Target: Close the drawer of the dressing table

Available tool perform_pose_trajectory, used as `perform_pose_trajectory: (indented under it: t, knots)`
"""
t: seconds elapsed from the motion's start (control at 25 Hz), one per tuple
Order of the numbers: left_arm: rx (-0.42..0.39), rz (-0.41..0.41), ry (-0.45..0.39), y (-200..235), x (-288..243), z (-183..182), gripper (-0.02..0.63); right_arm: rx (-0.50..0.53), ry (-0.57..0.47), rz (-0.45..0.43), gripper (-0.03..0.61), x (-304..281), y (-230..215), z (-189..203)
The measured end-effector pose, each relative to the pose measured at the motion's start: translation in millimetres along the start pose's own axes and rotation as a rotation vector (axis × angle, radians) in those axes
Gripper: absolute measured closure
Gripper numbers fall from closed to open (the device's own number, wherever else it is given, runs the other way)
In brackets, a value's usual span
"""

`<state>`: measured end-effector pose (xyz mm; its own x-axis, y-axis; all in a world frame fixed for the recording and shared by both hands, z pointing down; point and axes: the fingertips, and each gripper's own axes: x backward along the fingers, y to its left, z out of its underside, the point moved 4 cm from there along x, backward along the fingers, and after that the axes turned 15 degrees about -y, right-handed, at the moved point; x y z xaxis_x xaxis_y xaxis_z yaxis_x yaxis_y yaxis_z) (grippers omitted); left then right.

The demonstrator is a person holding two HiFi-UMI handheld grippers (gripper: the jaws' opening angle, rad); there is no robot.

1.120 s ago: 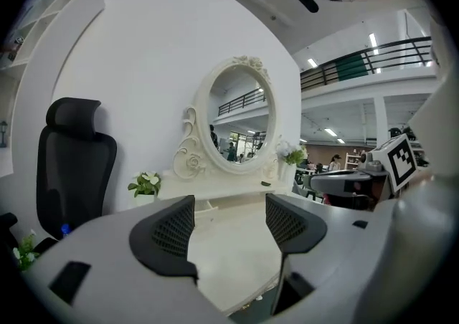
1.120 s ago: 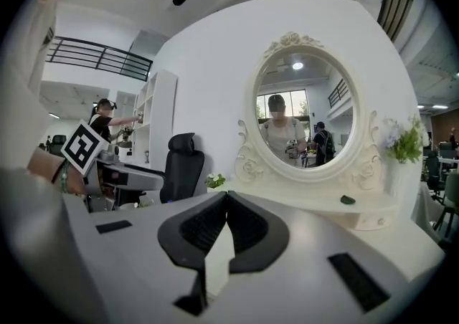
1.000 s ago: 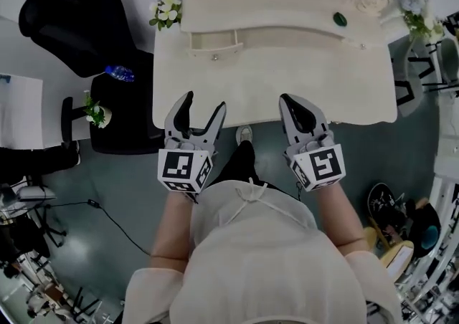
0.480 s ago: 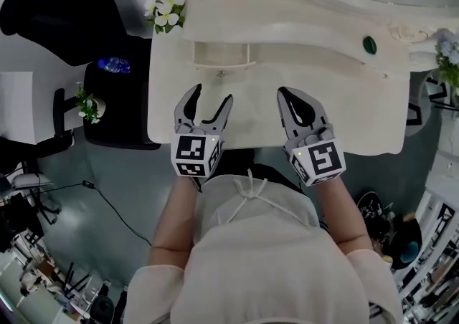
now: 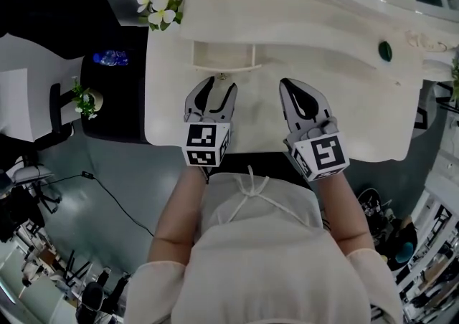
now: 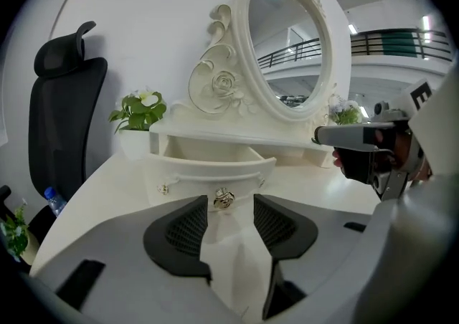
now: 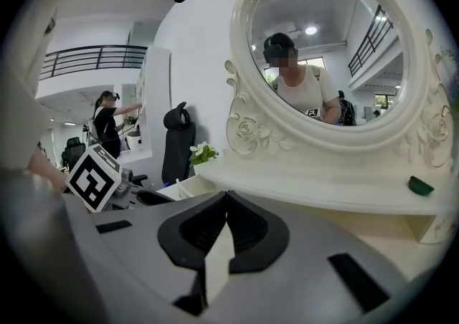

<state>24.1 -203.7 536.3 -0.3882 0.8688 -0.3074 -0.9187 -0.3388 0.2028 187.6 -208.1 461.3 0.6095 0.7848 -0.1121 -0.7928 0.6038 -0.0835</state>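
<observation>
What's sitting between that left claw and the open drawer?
Only a short strip of bare tabletop, seen in the left gripper view. The left gripper has just been closing its jaws partway, with nothing between them; the knob of the drawer lines up beyond their gap.

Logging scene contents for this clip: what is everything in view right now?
dressing table: one, cream, centre of the head view
drawer: one, cream, pulled open at the table's back left, metal knob on front
mirror: one, oval, cream frame, behind the table top
small green thing: one, dark green, table's back right
flowers: one bunch, white and green, table's back left corner
office chair: one, black, left of the table
bottle: one, blue, left of the table
left gripper: one, grey, jaws apart, just been closing, knob in line with the gap, pads not on it
right gripper: one, grey, jaws shut, empty
</observation>
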Motion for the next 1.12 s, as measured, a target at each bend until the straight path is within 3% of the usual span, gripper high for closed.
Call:
perform_pose_trajectory:
  t: [0.36,1.12]
  knots:
    - [0.051,-0.040,0.010,6.8,-8.8,6.1,0.505,-0.019,0.017,0.002,0.572,-8.9,-7.2,7.7]
    - [0.020,0.025,0.044,12.8,-32.6,-4.7,0.514,-0.025,0.022,0.000,0.572,-23.3,-10.7,6.8]
